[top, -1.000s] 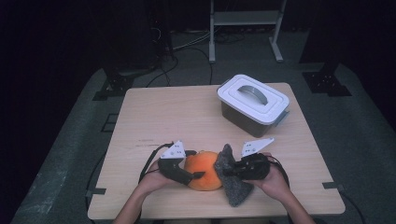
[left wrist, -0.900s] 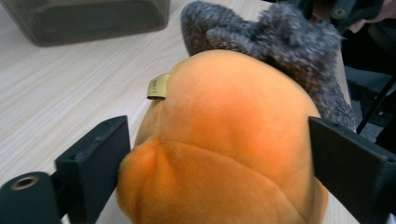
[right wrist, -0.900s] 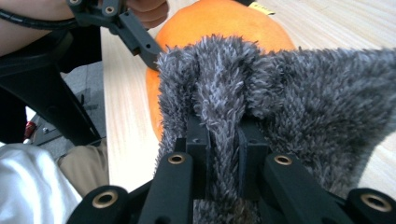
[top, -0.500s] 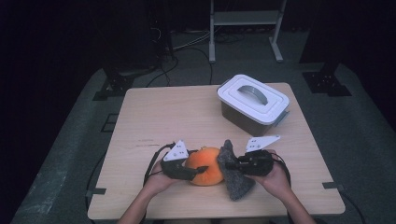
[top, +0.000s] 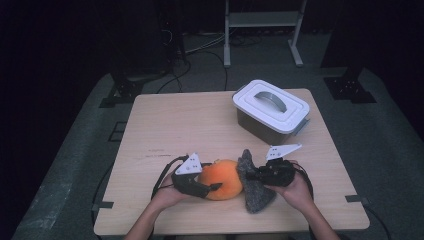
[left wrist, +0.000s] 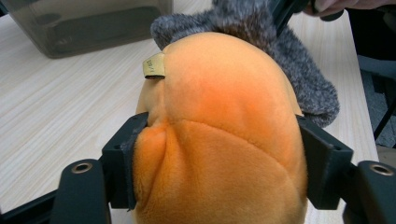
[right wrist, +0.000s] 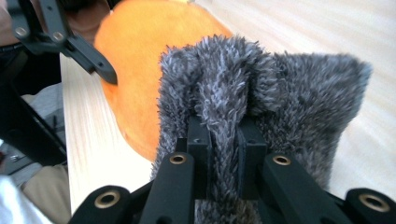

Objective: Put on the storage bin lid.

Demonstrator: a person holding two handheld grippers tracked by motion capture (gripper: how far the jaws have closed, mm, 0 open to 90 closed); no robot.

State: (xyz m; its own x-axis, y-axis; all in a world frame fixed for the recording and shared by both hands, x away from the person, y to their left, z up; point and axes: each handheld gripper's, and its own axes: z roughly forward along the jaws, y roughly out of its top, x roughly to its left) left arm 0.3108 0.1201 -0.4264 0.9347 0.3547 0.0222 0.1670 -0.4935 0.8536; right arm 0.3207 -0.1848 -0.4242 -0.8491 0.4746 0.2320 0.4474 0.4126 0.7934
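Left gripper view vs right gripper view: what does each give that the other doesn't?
Left gripper view adds: a tan tag on the orange plush, the grey container wall behind it, and the left gripper fingers pressing into the plush's sides. They have just been opening slightly, with the plush between them.
Right gripper view adds: the right gripper shut on a fold of the grey furry cloth.
Shared: the plush, the cloth lying against it, and the wooden table.
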